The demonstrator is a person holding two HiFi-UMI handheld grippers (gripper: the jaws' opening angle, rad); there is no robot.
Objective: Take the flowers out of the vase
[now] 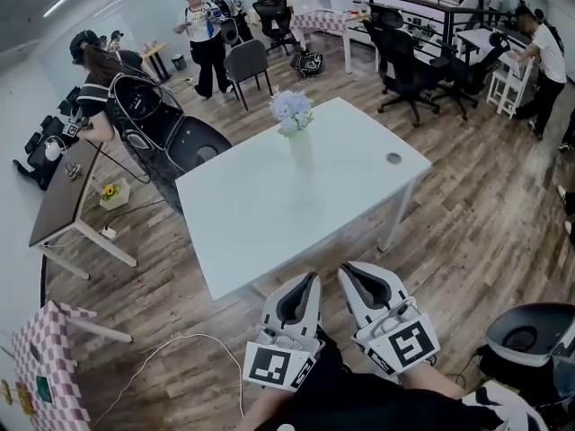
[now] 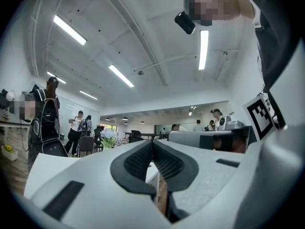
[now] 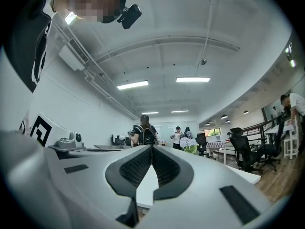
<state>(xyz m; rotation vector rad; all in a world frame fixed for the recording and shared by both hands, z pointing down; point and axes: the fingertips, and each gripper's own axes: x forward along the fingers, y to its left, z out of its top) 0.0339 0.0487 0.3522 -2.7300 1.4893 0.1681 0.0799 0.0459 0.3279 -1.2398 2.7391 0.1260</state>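
Flowers [image 1: 292, 109] in vase [image 1: 301, 151] toward table [image 1: 252, 232] far edge; left tool [image 1: 306, 283], right tool [image 1: 354, 273] closed, empty.

One vase [image 1: 301, 153], one flower bunch [image 1: 292, 109], two hand-held grippers [image 1: 312, 279] [image 1: 347, 269].

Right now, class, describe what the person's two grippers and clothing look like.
Both the left gripper and right gripper have smooth white shells with black, textured pads inside. Each carries a cube with black-and-white square markers. The person wears a black top.
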